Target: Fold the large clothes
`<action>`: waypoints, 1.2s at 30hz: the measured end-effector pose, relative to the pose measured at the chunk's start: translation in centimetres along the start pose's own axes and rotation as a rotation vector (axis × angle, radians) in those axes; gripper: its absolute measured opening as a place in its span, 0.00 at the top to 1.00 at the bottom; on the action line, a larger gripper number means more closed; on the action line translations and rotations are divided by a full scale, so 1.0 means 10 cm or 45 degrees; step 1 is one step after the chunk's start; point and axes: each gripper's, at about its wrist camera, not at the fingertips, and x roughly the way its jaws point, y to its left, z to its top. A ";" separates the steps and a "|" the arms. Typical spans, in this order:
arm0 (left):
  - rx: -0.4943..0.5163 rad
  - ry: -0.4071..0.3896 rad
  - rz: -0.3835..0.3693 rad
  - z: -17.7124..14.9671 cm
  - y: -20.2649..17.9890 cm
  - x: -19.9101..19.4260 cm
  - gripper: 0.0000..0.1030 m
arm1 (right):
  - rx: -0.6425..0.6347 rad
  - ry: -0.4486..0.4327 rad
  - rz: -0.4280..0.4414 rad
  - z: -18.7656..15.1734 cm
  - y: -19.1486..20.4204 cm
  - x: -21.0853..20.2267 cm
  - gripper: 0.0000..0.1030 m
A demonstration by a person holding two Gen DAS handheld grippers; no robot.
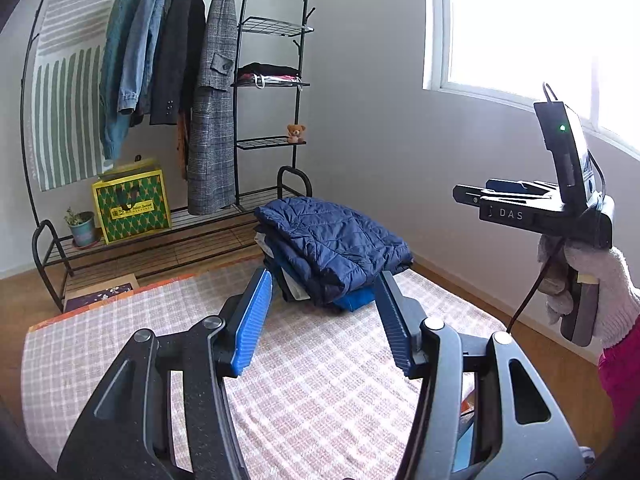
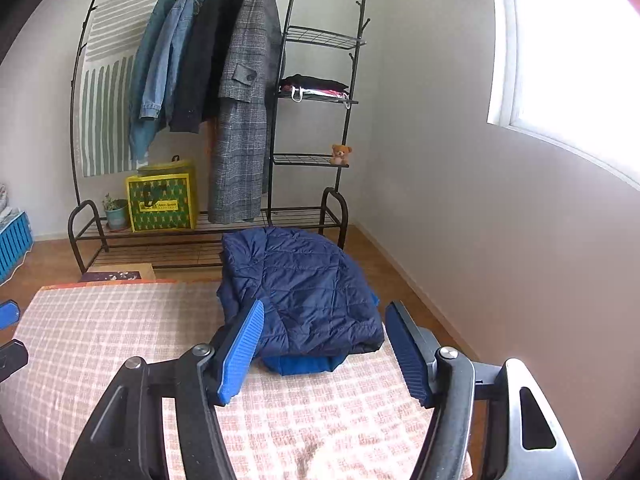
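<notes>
A folded navy quilted jacket [image 1: 332,240] lies on top of a stack of folded clothes, with a bright blue garment [image 1: 354,300] under it, at the far end of a pink checked cloth [image 1: 304,380]. My left gripper [image 1: 324,280] is open and empty, raised just short of the stack. The right gripper [image 1: 466,194] shows at the right in a gloved hand, held high. In the right wrist view the jacket [image 2: 304,288] lies just ahead of my right gripper [image 2: 324,312], which is open and empty. The bright blue garment [image 2: 304,364] shows beneath.
A black clothes rack [image 1: 256,92] with hanging coats [image 1: 212,92], folded items, a teddy bear [image 1: 296,133], a yellow-green bag [image 1: 132,206] and a potted plant [image 1: 82,226] stands against the far wall. A window [image 1: 540,28] is at right. A blue crate [image 2: 14,240] stands at left.
</notes>
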 end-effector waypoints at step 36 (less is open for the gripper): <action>0.049 0.052 0.088 -0.76 -0.02 0.06 0.01 | 0.111 -0.026 -0.088 -1.11 0.36 0.14 0.00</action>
